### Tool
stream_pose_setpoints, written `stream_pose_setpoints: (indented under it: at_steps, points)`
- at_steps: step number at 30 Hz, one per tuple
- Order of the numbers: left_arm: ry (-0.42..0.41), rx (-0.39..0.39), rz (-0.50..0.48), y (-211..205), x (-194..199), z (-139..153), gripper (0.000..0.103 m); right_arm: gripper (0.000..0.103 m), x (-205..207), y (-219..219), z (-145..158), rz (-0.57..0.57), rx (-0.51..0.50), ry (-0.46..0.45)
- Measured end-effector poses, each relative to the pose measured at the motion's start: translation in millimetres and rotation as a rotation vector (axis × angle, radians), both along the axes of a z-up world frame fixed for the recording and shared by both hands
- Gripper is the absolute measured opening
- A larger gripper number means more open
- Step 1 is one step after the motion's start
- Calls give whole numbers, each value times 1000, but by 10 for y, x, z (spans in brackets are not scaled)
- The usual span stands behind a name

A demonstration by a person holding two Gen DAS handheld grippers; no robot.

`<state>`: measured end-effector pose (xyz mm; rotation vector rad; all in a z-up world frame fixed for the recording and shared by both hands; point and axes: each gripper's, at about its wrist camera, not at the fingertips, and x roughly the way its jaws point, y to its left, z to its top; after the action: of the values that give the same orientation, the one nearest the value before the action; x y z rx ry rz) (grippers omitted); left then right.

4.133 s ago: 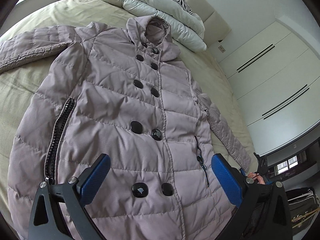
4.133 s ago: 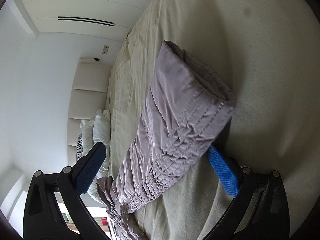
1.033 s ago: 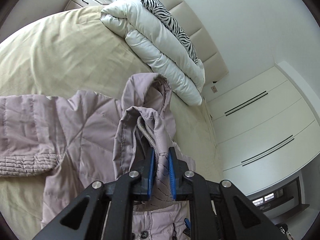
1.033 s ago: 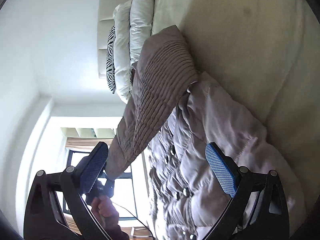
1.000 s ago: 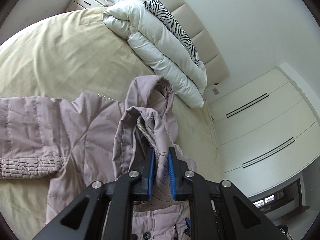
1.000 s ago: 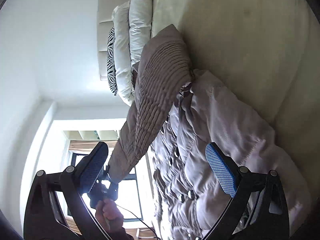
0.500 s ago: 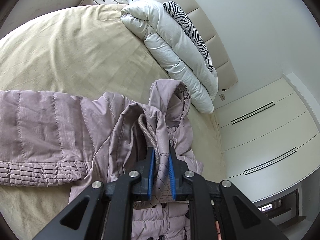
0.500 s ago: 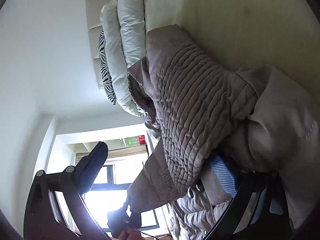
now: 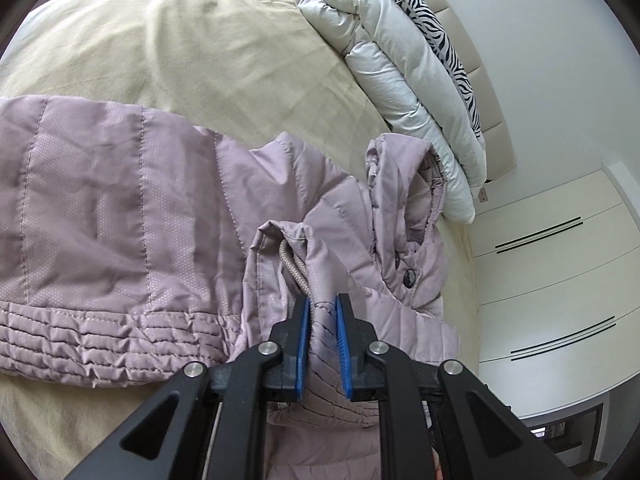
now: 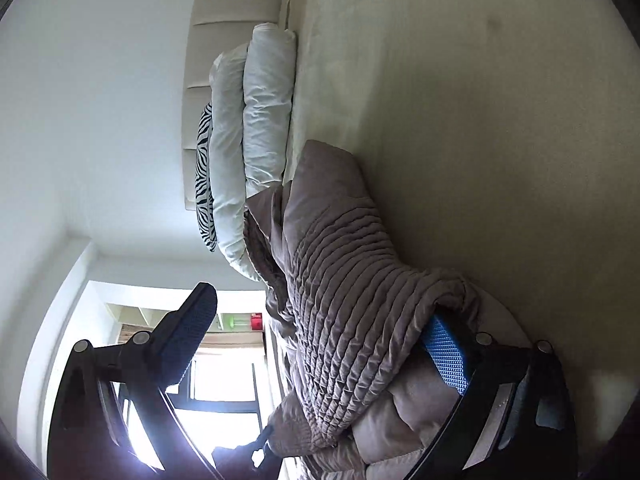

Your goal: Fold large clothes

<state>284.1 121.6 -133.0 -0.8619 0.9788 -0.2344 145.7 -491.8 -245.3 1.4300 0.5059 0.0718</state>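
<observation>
**Item: quilted coat, sleeve fold in hand**

Your left gripper point(image 9: 322, 320) pinches the cuff point(image 9: 304, 280) of the coat point(image 9: 120, 220), which lies on the bed point(image 9: 180, 40). The coat's body runs from the hood point(image 9: 404, 184) back towards you. Your right gripper point(image 10: 320, 332) stands spread, one pad beneath the other sleeve point(image 10: 340, 300).

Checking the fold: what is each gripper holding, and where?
Left gripper pinches the coat by its sleeve cuff. Right gripper is open, holding nothing.
</observation>
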Motion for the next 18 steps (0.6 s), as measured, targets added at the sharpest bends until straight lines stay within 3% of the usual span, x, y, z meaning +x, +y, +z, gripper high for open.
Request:
stream_pose_setpoints:
  at_steps: [7,9,12,16,18]
  points:
    - [11,18,-8,27,88,-118,16,97,-198,-81,-24,17,-23,40]
    - [5,24,-10,31,101,-113,16,98,-327,-72,97,12,-70,94]
    - [1,33,-10,24,108,-120,16,100,-463,-36,437,27,-165,52]
    - [-3,55,-11,-8,84,-126,16,100,-137,34,893,110,-257,-40]
    - [-4,60,-13,-13,78,-138,17,100,158,101,924,180,-252,-56]
